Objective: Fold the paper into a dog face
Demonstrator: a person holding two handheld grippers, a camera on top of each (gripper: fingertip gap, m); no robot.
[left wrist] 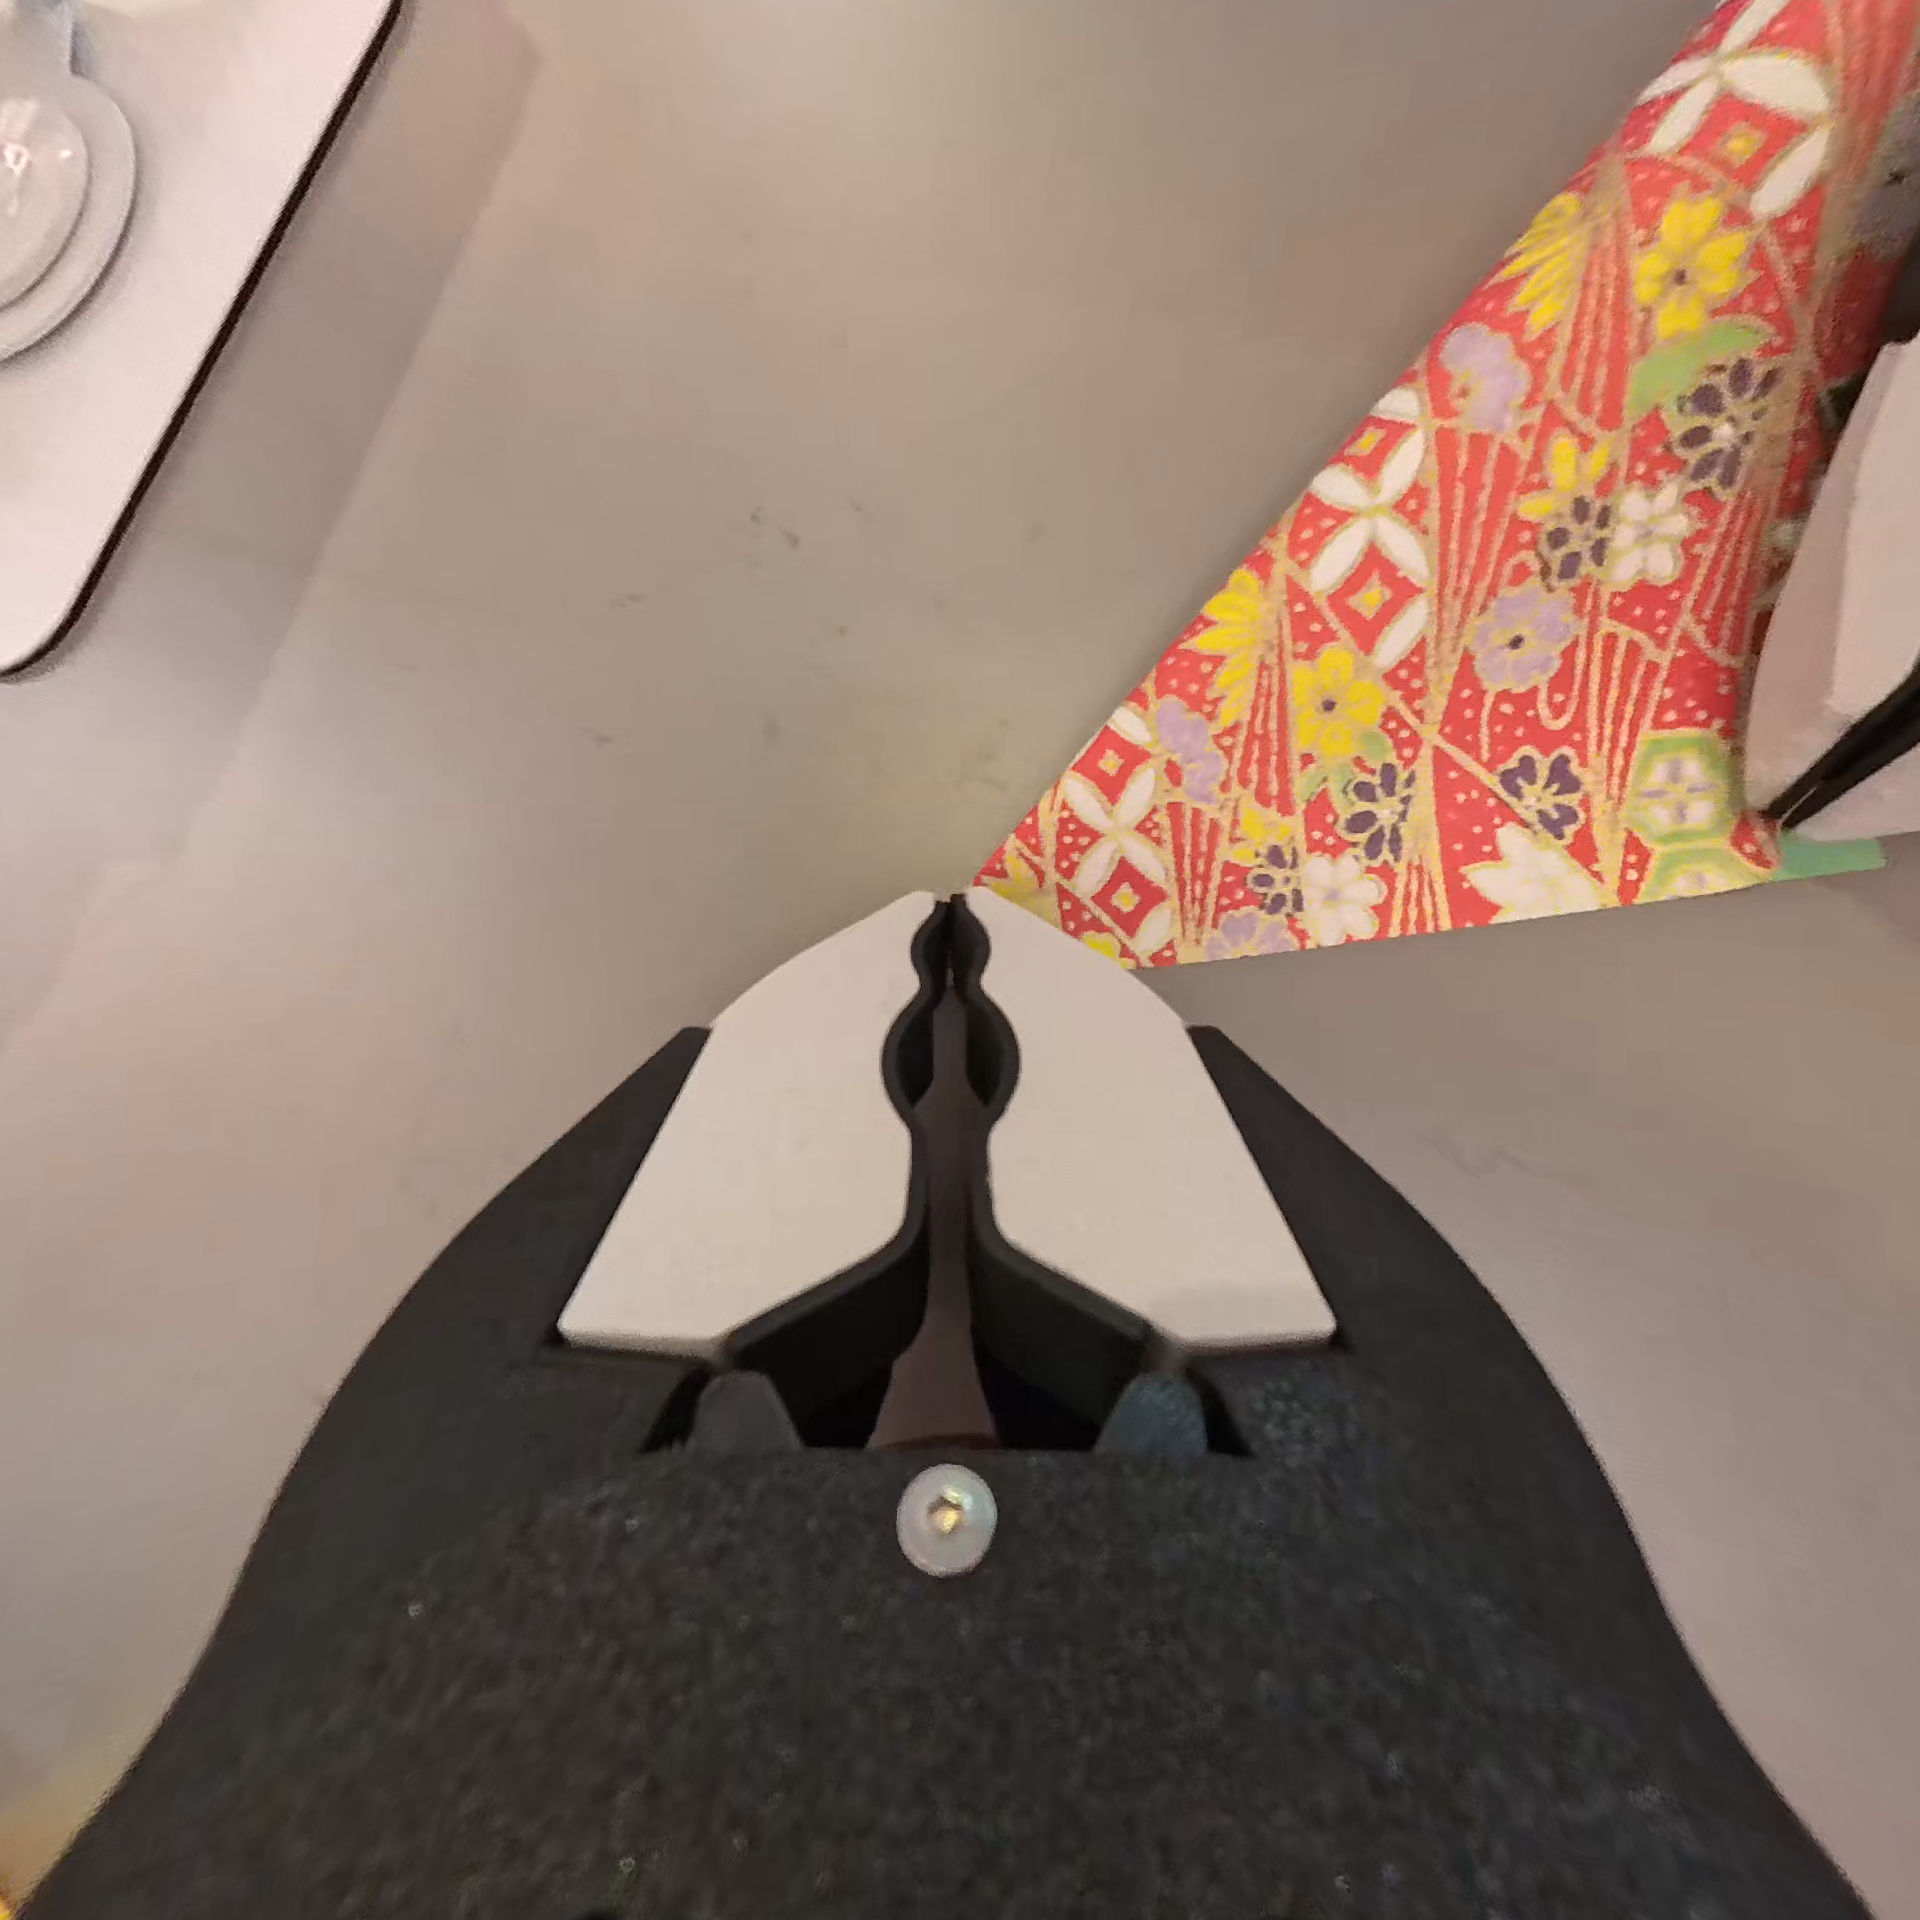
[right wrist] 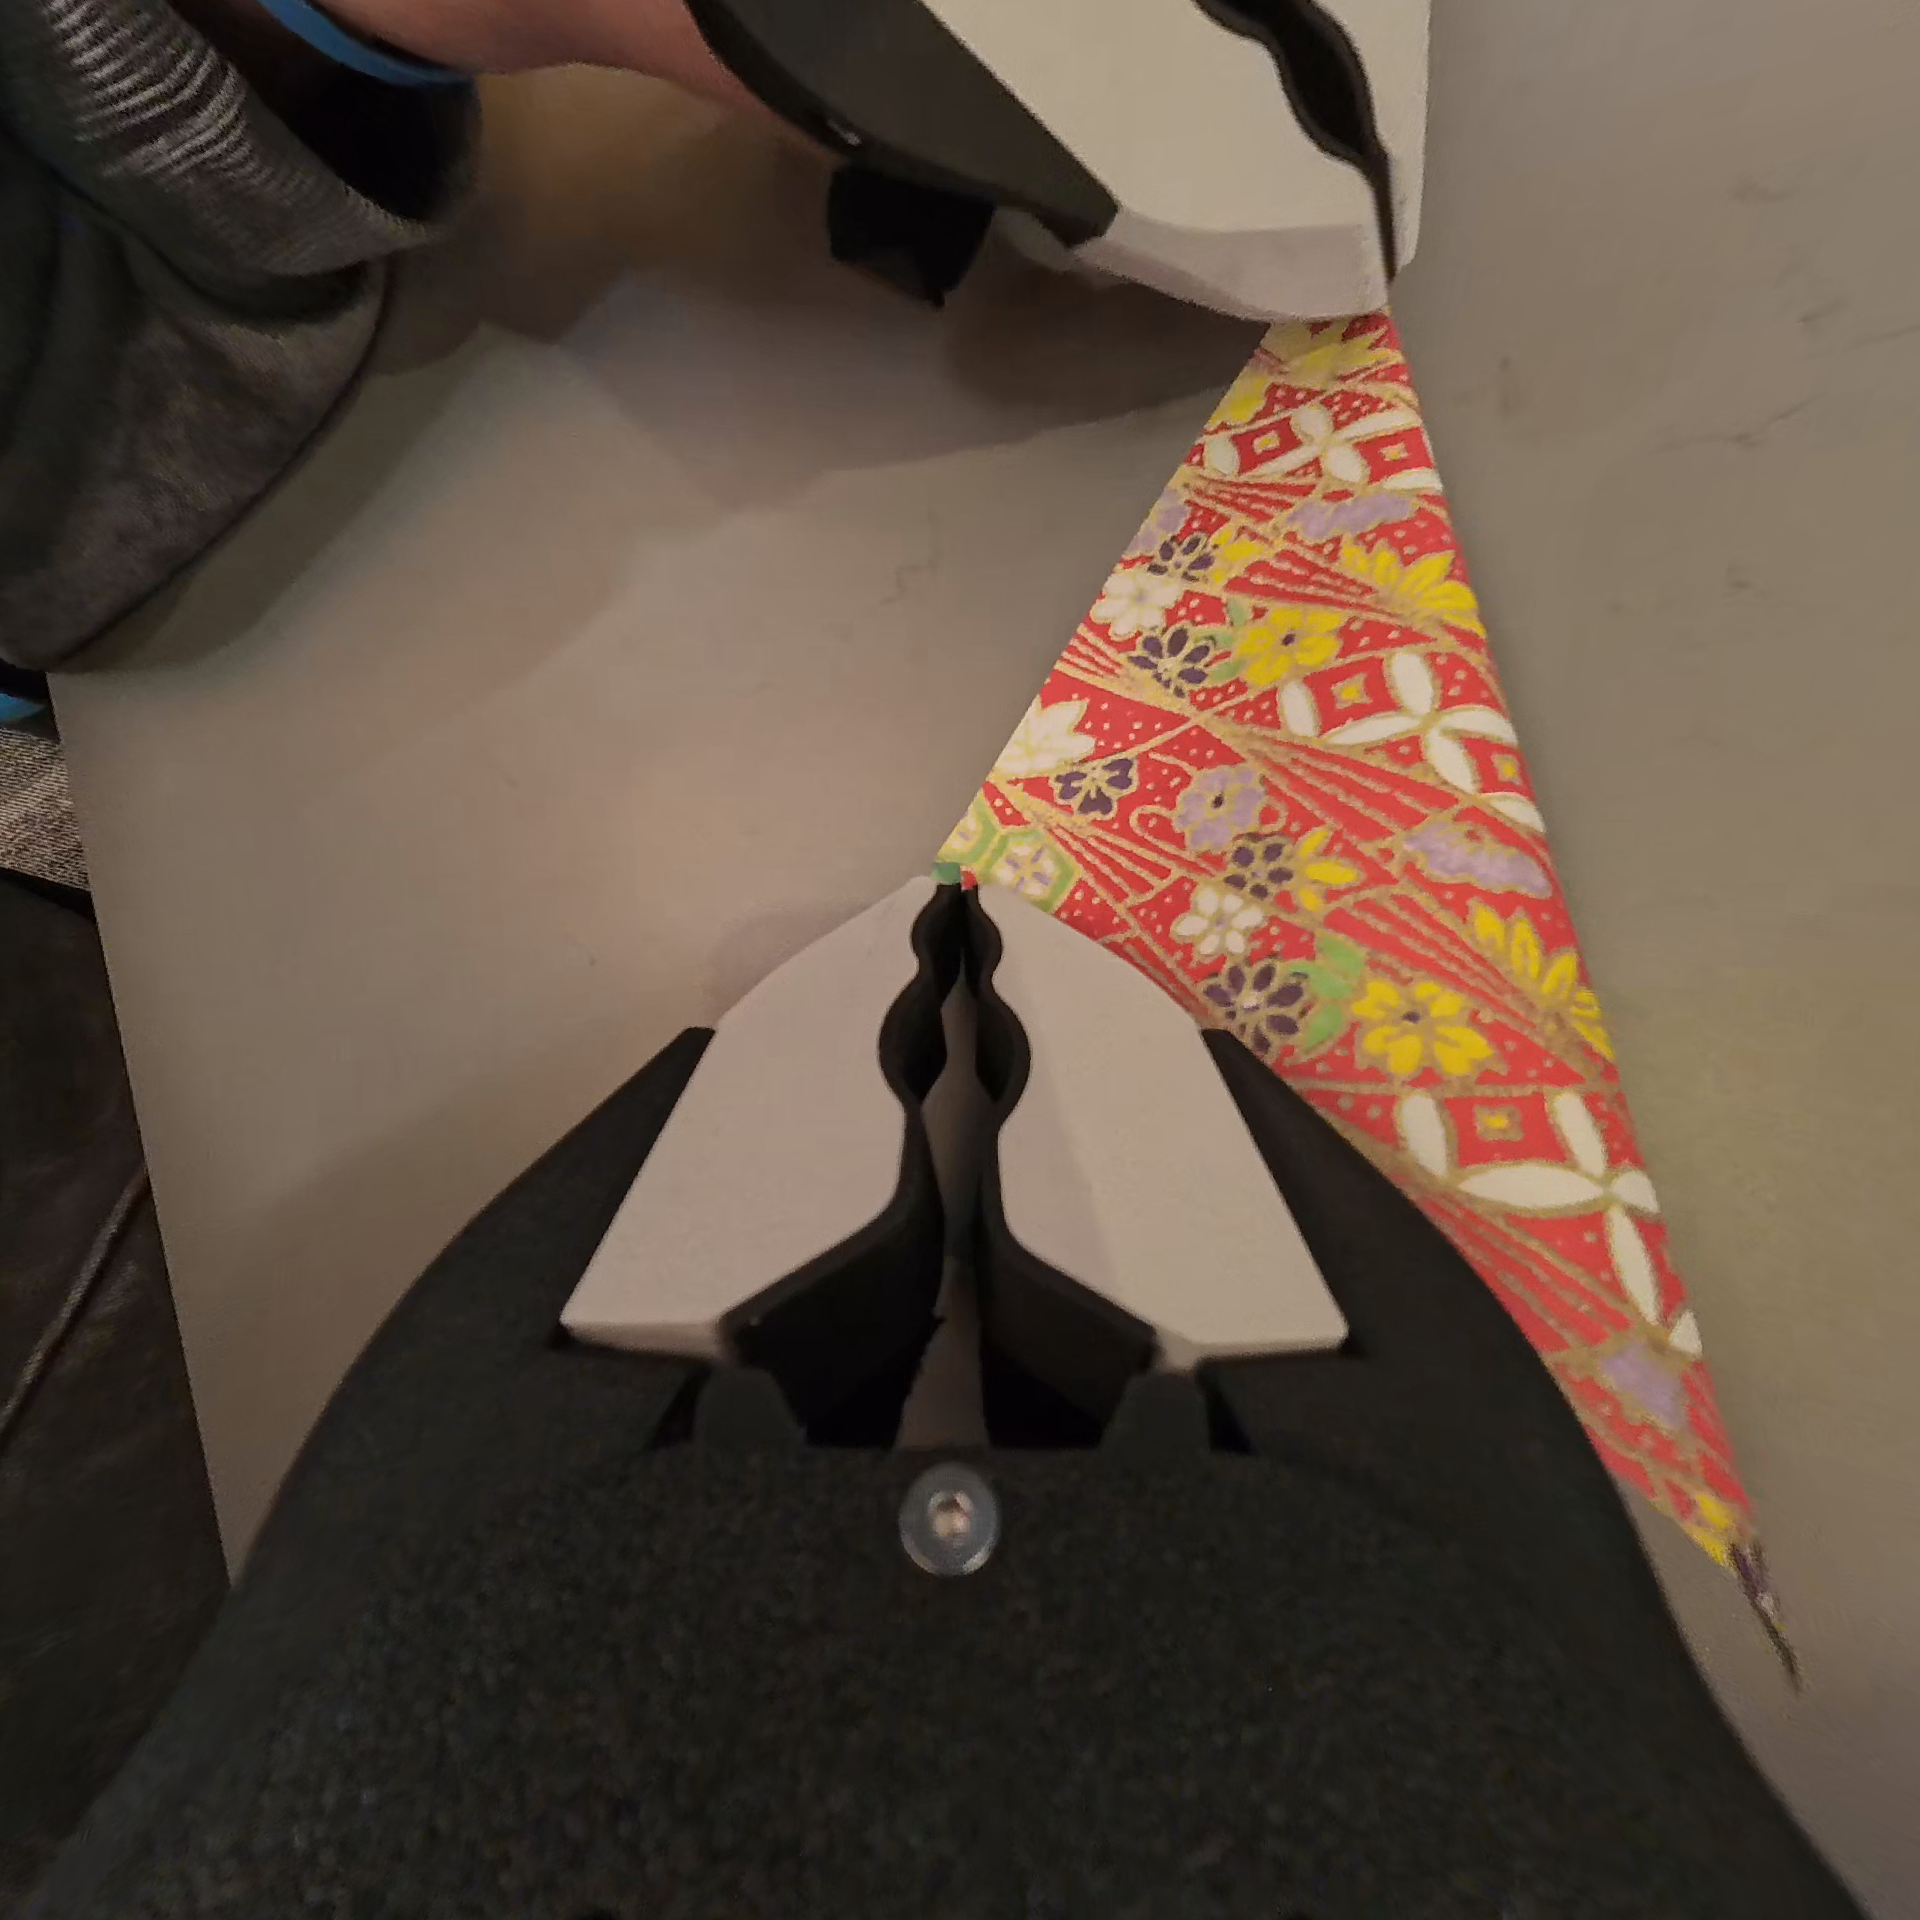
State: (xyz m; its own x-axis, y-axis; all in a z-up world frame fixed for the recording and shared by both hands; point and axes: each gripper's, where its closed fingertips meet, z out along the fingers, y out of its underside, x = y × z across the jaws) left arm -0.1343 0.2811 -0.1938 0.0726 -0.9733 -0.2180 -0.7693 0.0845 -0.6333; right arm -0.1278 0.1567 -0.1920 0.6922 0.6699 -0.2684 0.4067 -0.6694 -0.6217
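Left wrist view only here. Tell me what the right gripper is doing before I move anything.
Observer: The right gripper is shut, its tips at the green-edged corner of the paper.
Operator: Describe the rest of the sheet; my view cuts it off.
Observer: It is a folded triangle. Its third corner runs back along the right gripper's right side, and neither gripper holds it.
Operator: Report what is behind my left gripper.
Observer: A person's grey sleeve reaches in over the table behind the left gripper.
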